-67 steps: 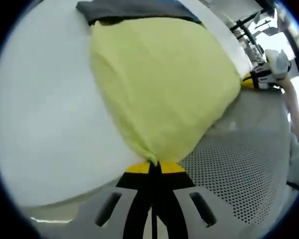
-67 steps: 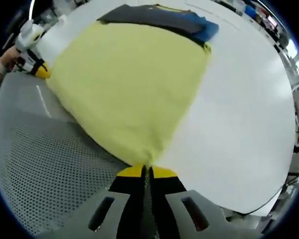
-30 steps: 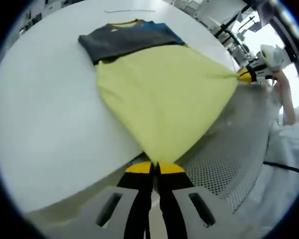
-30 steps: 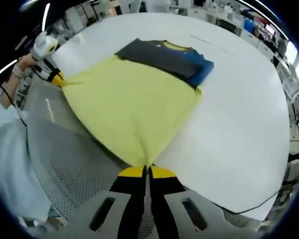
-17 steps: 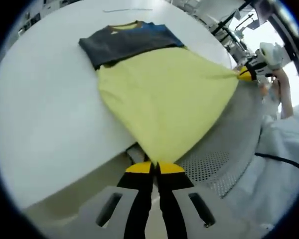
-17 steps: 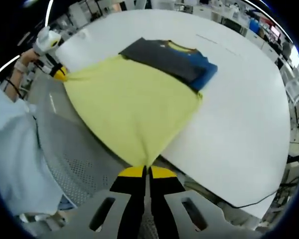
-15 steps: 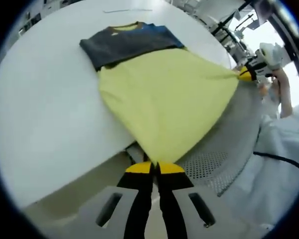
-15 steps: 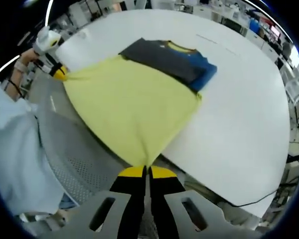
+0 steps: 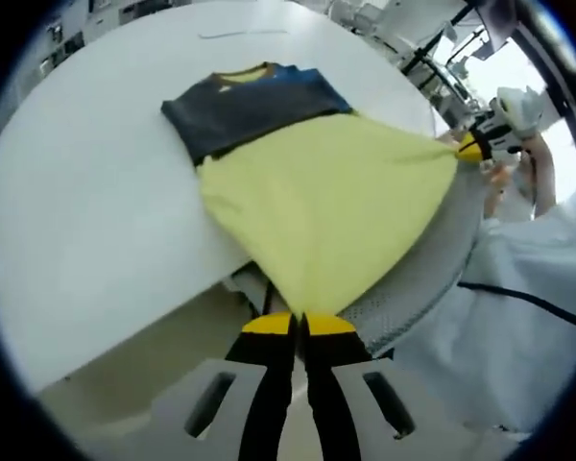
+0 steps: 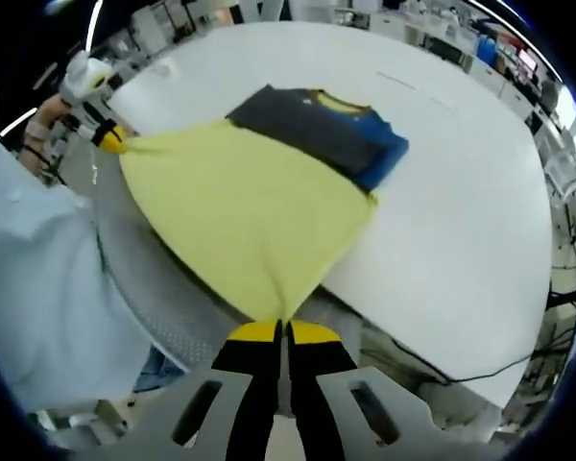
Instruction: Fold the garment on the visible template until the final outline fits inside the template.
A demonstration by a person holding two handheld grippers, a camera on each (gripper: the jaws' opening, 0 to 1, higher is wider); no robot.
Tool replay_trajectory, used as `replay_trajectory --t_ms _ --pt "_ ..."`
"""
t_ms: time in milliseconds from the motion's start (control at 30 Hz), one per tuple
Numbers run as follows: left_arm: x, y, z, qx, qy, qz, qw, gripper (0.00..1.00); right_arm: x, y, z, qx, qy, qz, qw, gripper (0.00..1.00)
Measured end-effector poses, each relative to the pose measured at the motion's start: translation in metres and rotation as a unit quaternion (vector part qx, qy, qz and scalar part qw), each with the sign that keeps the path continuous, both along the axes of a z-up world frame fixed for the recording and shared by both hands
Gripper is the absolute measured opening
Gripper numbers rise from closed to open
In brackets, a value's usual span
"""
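Note:
A yellow garment (image 9: pixel 326 197) (image 10: pixel 245 211) is stretched taut off the near edge of the white table (image 9: pixel 86 182) (image 10: pixel 461 182). My left gripper (image 9: pixel 299 325) is shut on one of its corners, and it also appears in the right gripper view (image 10: pixel 108 139). At the opposite corner my right gripper (image 10: pixel 279 331) is shut on the cloth, and it appears too in the left gripper view (image 9: pixel 468 148). The garment's far end lies on the table against a folded dark grey and blue garment (image 9: pixel 250 91) (image 10: pixel 326 125).
A perforated grey metal surface (image 9: pixel 403 288) (image 10: pixel 163 307) curves under the hanging cloth at the table's near edge. The person's pale sleeve and body (image 9: pixel 518 317) (image 10: pixel 38 288) stand close by. A black cable (image 10: pixel 442 379) trails below the table.
Both grippers have pulled back and up from the table, so it looks smaller and more of the person shows. The yellow garment stays stretched between them.

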State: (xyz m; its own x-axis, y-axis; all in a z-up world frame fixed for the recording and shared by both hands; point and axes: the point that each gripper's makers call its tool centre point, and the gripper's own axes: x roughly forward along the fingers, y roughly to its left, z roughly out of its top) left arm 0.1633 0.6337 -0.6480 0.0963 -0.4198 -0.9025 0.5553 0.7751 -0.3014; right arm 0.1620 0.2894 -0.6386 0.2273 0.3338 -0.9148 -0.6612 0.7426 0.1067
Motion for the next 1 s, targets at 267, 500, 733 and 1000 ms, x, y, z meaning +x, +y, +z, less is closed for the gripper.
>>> replay_trajectory --t_ms 267,500,733,1000 --pt "-0.01 0.001 0.021 0.013 -0.017 -0.022 0.9995 0.0 -0.006 -0.002 0.019 -0.007 -0.015 0.009 0.9998 0.03" --pt "-0.016 0.005 0.033 0.02 -0.027 -0.022 0.9992 0.0 -0.011 -0.003 0.033 -0.008 -0.024 0.02 0.9995 0.03" --pt "-0.027 0.005 0.045 0.026 -0.028 -0.033 0.9987 0.0 -0.019 0.0 0.048 -0.014 -0.028 0.044 0.9985 0.03" --pt "-0.032 0.007 0.054 0.029 -0.032 -0.031 0.9986 0.0 -0.021 0.003 0.061 -0.016 -0.035 0.061 0.9974 0.03"
